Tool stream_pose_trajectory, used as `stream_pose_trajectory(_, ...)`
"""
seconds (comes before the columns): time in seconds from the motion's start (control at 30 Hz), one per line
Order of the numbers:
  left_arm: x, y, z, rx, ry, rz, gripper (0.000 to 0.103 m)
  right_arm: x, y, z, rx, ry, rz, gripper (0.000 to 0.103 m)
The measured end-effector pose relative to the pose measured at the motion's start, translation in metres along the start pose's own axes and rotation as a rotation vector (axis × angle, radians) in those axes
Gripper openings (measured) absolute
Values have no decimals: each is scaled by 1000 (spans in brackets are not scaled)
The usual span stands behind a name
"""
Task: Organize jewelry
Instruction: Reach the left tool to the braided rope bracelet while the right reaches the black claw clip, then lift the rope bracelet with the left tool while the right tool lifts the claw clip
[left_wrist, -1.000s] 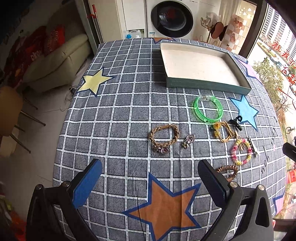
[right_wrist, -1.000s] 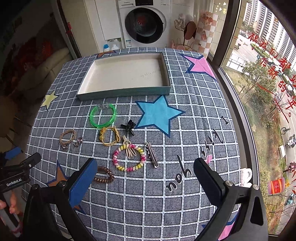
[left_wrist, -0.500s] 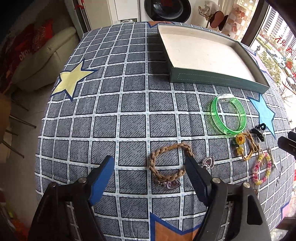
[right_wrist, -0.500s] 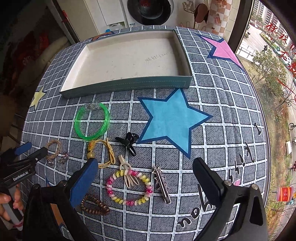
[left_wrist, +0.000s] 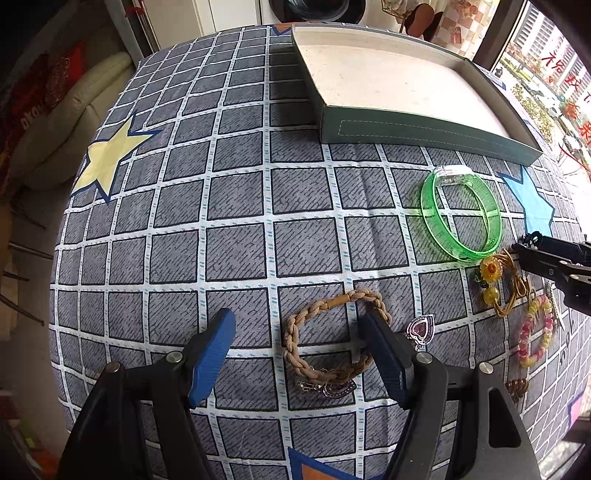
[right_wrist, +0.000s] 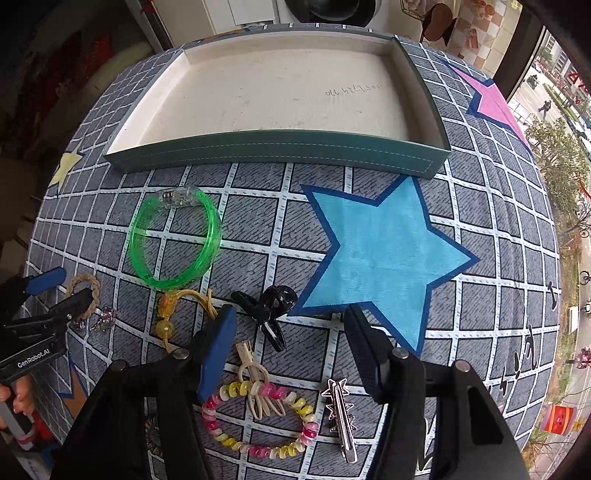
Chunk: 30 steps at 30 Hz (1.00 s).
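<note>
The left hand-held gripper stands with its blue-padded fingers apart, low over the worktop with its grey checked, star-printed cloth. One finger sits inside the tan braided cord bracelet, at its right strand; the other lies well outside the loop to the left. The bracelet lies flat, small metal charms at its near edge, a heart-shaped charm just beside it. It appears light, soft and limp; a pinch across one strand, away from the charms, would probably lift it, though it may sag and swing.

The right hand-held gripper is likewise spread, hovering above the black plastic claw hair clip. The clip looks rigid, smooth and light; closing on its body rather than its splayed tips seems safer against slipping.

Near it lie a translucent green plastic bangle, a yellow cord with amber beads, a pink-and-yellow coiled hair tie and a silver star-edged metal clip. The shallow green-walled cardboard tray, holding nothing, stands beyond them.
</note>
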<state>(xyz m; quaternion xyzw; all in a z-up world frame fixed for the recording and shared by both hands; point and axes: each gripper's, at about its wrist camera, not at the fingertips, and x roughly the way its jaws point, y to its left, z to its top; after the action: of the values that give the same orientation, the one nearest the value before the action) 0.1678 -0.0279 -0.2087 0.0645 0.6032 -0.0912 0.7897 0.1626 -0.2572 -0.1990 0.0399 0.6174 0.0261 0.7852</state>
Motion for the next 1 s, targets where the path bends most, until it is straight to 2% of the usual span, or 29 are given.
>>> stream_pose_trajectory(0.13,-4,-8,1,21,-16,-10,65,3,5,2,-21,0,-29,52)
stream_pose_trajectory(0.2,-7,-16,3,39,-27,-13,41,3,8,2,-29,-6,-38,44)
stream_pose_trajectory(0.23,-8,-18,5,49,-29,-15,35,4,8,3,-29,-9,-41,33)
stream_pose_trajectory(0.27,-6,-24,7,57,-33,-15,20,3,8,3,-27,-12,-39,29)
stream_pose_trajectory(0.4,-8,-36,14,58,-56,-22,19,-2,0,4,-3,-33,-12,25)
stream_pose_trajectory(0.67,-45,-41,31,22,-122,-85,19,-21,-29,13,111,-43,86,25)
stream_pose_trajectory(0.9,-77,-56,76,6,-208,-140,19,-49,-45,22,143,-85,126,25)
stream_pose_trajectory(1.0,-84,-60,99,-1,-243,-158,19,-60,-53,36,143,-115,134,25)
